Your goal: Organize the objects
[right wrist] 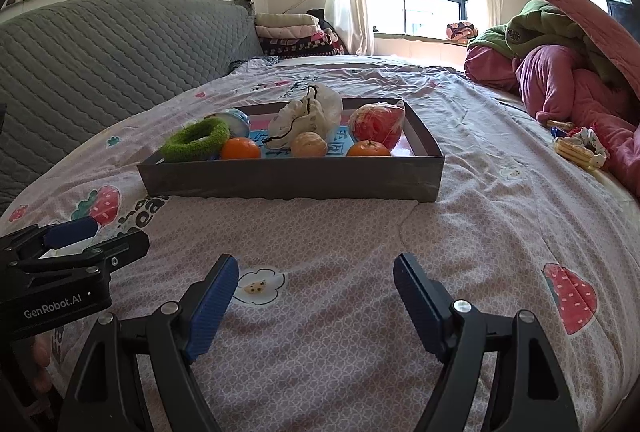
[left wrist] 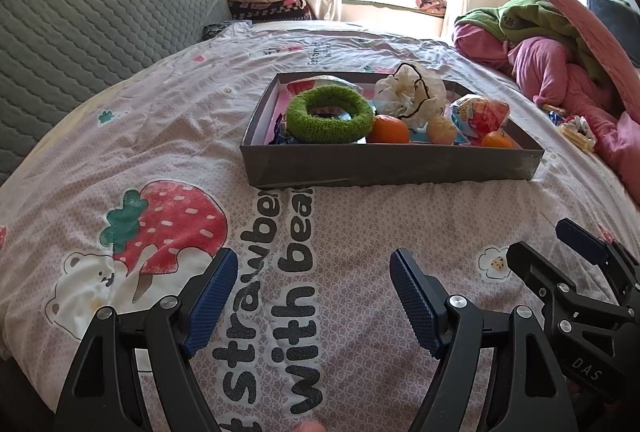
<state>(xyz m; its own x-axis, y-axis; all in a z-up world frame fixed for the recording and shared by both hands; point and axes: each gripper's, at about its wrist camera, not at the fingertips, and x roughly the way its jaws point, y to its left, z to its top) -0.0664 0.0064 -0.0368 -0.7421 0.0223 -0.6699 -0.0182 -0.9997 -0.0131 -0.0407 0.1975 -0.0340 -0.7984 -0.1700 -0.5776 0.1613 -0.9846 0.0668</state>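
Note:
A grey shallow box (left wrist: 384,163) (right wrist: 288,177) sits on the bed ahead of both grippers. It holds a green fuzzy ring (left wrist: 330,113) (right wrist: 196,139), two oranges (left wrist: 387,129) (right wrist: 240,148), a tan round fruit (right wrist: 309,144), a white crumpled bag (left wrist: 410,91) (right wrist: 308,117) and a red snack packet (left wrist: 480,115) (right wrist: 376,123). My left gripper (left wrist: 312,296) is open and empty over the sheet. My right gripper (right wrist: 316,300) is open and empty too, to the right of the left one.
Loose items, a yellow snack and a small patterned cloth (right wrist: 580,147) (left wrist: 578,129), lie on the bed at the right by a pile of pink and green bedding (right wrist: 560,71). A grey quilted headboard (left wrist: 80,23) is at the left. Folded blankets (right wrist: 288,31) stand behind.

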